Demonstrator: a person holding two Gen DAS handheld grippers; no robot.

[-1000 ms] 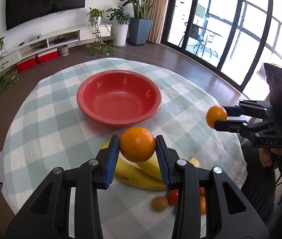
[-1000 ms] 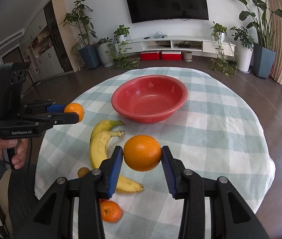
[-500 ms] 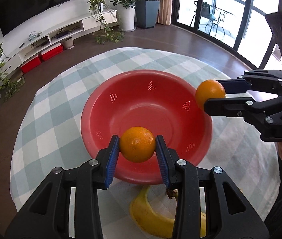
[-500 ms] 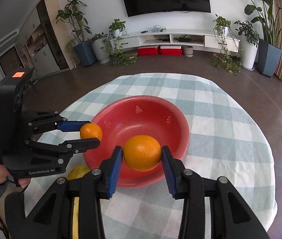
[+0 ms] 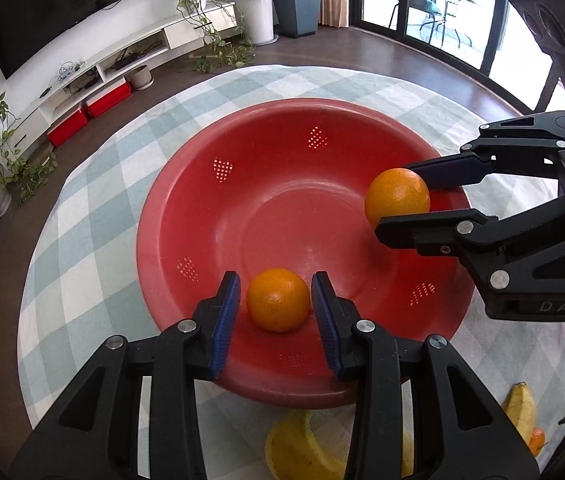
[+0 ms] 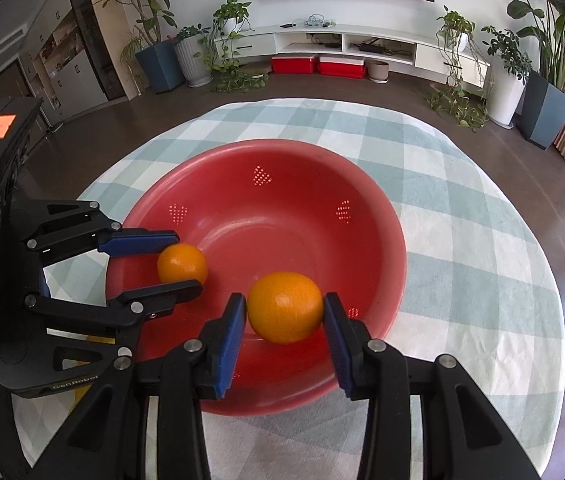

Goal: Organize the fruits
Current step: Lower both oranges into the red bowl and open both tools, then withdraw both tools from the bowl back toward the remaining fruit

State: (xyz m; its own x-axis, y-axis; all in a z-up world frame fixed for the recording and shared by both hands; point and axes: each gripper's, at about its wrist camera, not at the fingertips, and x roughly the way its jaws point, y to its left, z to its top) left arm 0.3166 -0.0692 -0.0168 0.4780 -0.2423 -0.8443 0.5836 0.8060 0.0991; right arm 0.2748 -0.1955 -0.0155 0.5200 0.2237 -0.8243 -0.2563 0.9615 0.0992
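Observation:
A red perforated bowl (image 5: 162, 200) (image 6: 398, 248) stands on a round table with a checked cloth (image 5: 94, 184). Both grippers reach down into it. My left gripper (image 5: 276, 280) (image 6: 188, 262) is open. An orange (image 5: 278, 300) (image 6: 182, 264) lies loose between its blue pads, low on the bowl's near wall, with a sliver of red showing on each side. My right gripper (image 6: 284, 300) (image 5: 396, 200) is shut on a second orange (image 6: 285, 307) (image 5: 397, 198) and holds it just above the bowl's inside wall.
Two bananas (image 5: 302, 452) (image 5: 520, 408) and a small orange fruit (image 5: 536, 440) lie on the cloth on the near side of the bowl. The table's round edge drops to a dark wooden floor. Beyond it are potted plants, a TV shelf and glass doors.
Both grippers have moved forward and down from above the bananas into the bowl. The left orange now looks smaller and sits lower, free of the pads. The right orange stays gripped.

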